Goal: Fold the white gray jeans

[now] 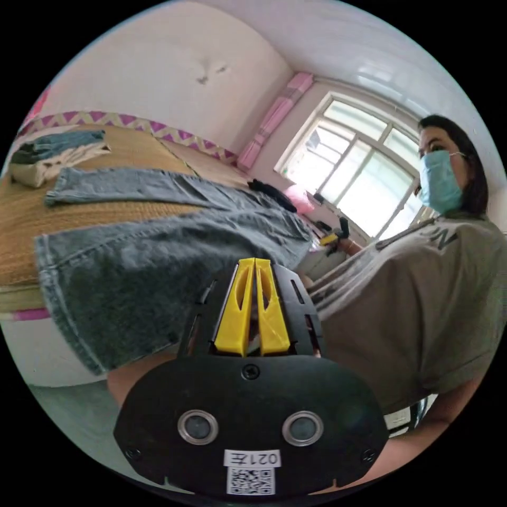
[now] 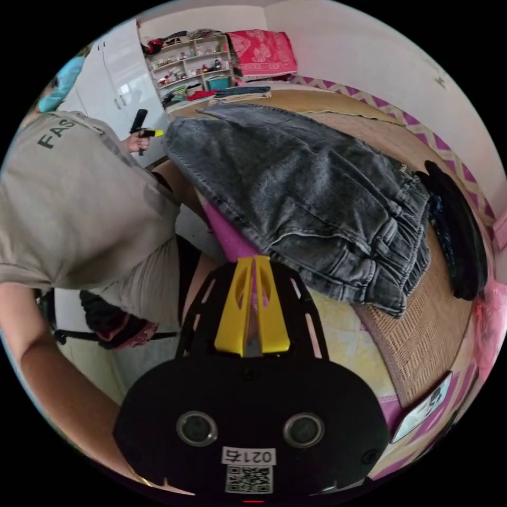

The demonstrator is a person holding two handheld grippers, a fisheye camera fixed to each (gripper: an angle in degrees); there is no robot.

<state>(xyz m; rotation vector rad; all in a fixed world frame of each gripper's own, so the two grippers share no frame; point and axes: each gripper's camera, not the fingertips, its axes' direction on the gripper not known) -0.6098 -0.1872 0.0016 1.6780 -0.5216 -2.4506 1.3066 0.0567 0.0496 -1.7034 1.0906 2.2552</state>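
My left tool [image 1: 254, 262] is closed on nothing, and my right tool [image 2: 254, 260] is closed and empty too. Just beyond both lie the gray jeans [image 2: 296, 195] on the bed [image 2: 422, 327]. The waistband is near my right tool. The legs run long across the mat toward the folded clothes [image 1: 53, 153].

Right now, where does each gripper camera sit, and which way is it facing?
Left gripper view: behind the left gripper, jaws together, near the jeans' leg hems, facing the window; the person's shirt shows.
Right gripper view: behind the right gripper, jaws together, near the waistband, facing the shelves; shirt and forearm show.
Shared: jeans, person.
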